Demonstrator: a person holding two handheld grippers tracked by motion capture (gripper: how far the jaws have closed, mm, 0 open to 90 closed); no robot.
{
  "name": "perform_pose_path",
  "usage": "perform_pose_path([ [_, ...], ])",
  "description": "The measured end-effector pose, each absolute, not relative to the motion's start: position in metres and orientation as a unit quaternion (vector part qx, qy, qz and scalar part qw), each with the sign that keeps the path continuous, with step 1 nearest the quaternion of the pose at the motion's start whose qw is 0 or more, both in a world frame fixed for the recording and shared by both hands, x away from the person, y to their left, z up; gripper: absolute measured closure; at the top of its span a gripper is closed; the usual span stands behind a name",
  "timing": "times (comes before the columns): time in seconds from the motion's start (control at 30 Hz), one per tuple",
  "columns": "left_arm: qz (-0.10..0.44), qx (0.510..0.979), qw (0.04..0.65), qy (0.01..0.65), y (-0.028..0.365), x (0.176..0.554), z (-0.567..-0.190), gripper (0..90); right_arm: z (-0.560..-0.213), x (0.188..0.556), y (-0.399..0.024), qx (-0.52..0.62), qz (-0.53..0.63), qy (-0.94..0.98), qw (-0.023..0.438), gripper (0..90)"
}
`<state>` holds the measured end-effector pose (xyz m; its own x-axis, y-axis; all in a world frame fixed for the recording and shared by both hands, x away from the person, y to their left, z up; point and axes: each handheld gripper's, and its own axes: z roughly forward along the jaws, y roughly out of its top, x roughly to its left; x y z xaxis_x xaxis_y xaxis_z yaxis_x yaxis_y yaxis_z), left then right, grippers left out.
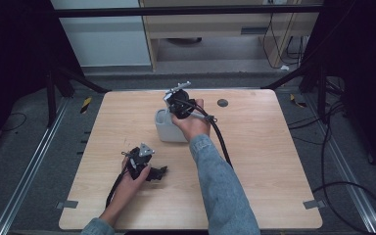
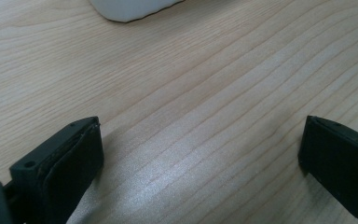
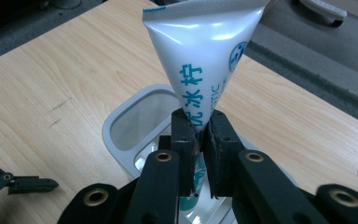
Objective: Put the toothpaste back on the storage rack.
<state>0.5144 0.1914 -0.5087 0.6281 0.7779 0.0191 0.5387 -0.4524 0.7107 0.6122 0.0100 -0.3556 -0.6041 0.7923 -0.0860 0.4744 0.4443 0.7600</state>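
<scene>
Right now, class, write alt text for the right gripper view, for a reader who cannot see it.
The right gripper has its two black jaws shut on a white tube with blue print, its crimped flat end up, held above an open grey container. The container stands on a light wooden table.

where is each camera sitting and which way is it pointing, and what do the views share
High view: fixed above the person's side, looking forward and down on the wooden table; both forearms and hands show, with the left tool.
Left gripper view: rides the left tool, looking low across bare wood; its jaws stand wide apart.
Right gripper view: rides the right tool, looking down at its jaws pinching a white tube.
Shared: the white container shows in all three.
</scene>
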Motion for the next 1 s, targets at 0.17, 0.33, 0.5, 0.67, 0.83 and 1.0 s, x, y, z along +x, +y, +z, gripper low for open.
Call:
perform_pose_path([
  [0.17, 0.174, 0.834, 0.344, 0.395, 0.191, 0.515, -0.509, 0.0, -0.363, 0.613, 0.008, 0.392, 0.351, 0.822, 0.218, 82.8],
  [0.33, 0.175, 0.834, 0.344, 0.395, 0.191, 0.515, -0.509, 0.0, -0.368, 0.614, 0.008, 0.400, 0.345, 0.822, 0.212, 82.8],
  [0.5, 0.175, 0.834, 0.344, 0.395, 0.191, 0.515, -0.509, 0.0, -0.370, 0.614, 0.010, 0.399, 0.339, 0.826, 0.210, 82.7],
  [0.67, 0.175, 0.834, 0.344, 0.395, 0.191, 0.515, -0.509, 0.0, -0.372, 0.617, 0.011, 0.402, 0.341, 0.824, 0.208, 82.6],
  [0.83, 0.175, 0.834, 0.344, 0.395, 0.191, 0.515, -0.509, 0.0, -0.372, 0.619, 0.013, 0.404, 0.339, 0.824, 0.207, 82.2],
  [1.0, 0.175, 0.834, 0.344, 0.395, 0.191, 0.515, -0.509, 0.0, -0.373, 0.624, 0.017, 0.412, 0.342, 0.819, 0.206, 81.8],
])
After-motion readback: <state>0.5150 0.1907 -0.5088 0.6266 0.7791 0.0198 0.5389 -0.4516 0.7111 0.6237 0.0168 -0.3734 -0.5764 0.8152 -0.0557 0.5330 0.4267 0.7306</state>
